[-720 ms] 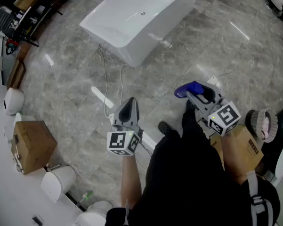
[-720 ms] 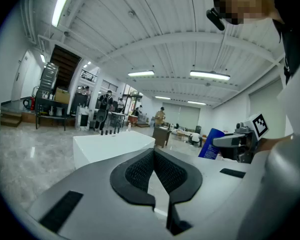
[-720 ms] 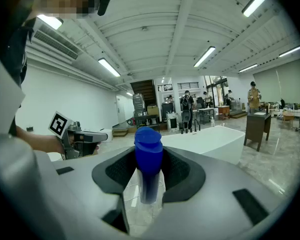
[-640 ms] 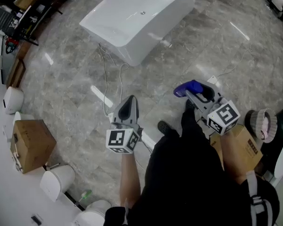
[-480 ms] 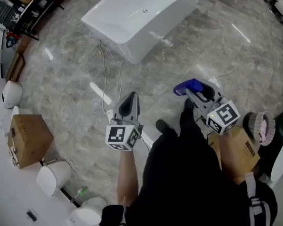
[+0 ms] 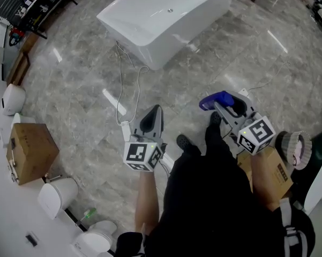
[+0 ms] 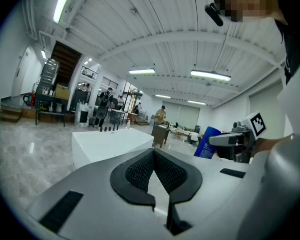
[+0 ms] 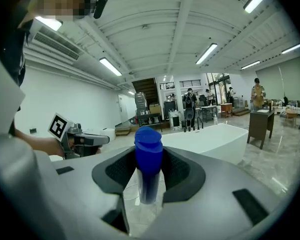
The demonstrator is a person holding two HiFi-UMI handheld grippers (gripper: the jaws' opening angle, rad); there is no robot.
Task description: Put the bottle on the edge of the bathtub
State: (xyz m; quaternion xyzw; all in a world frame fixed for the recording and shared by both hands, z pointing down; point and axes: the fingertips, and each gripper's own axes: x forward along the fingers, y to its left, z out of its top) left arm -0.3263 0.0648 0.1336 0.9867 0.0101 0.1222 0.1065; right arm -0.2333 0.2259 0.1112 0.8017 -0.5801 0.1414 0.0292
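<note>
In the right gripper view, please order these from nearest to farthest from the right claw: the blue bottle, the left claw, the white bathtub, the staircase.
1. blue bottle: gripped between the jaws of the right claw.
2. left claw: to the left, alongside.
3. white bathtub: ahead, across the floor.
4. staircase: at the back, beyond the bathtub.

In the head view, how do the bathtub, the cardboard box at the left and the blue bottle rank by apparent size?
1. bathtub, clearly the largest.
2. cardboard box.
3. blue bottle, the smallest, even though it is nearer the camera than the other two.
</note>
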